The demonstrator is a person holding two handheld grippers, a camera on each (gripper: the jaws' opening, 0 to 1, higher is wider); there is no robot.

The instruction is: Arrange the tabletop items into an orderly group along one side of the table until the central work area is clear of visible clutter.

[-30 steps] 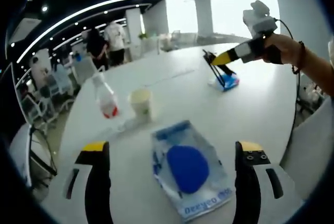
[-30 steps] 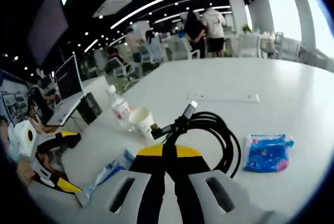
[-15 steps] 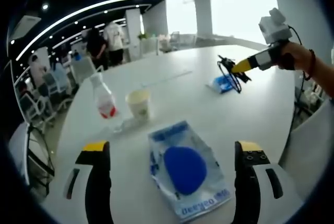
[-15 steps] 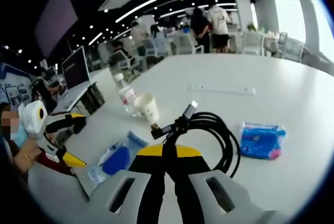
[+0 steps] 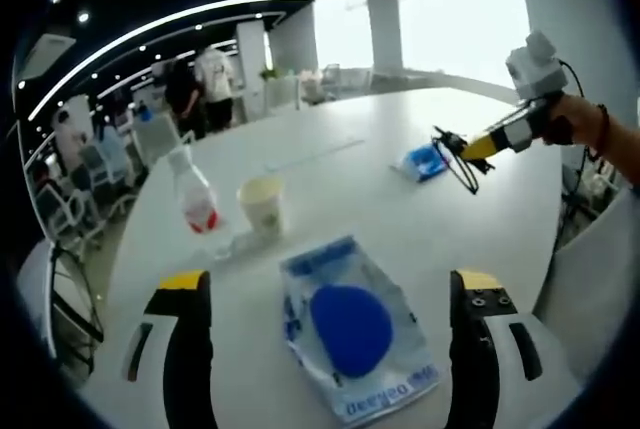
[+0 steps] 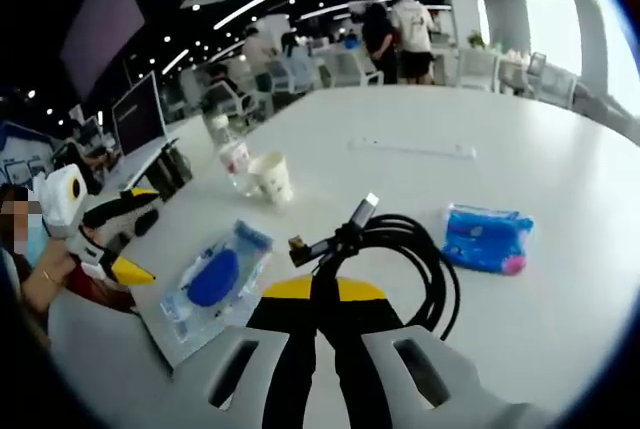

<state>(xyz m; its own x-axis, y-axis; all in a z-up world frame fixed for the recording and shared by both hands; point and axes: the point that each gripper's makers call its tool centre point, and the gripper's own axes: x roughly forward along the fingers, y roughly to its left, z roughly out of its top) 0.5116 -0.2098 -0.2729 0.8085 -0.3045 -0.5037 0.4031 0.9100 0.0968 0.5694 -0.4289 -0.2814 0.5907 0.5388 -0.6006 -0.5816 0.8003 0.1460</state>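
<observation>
One cable, one cup, one bottle, two packets

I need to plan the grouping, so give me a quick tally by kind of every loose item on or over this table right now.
Plastic bottle: 1
Paper cup: 1
Clear bag with a blue pad: 1
Small blue packet: 1
Black coiled cable, held by the right gripper: 1
Total: 5

My left gripper has black jaws with yellow tips and grey housings with slots and screws. My right gripper matches; a dark bracelet circles that wrist.
</observation>
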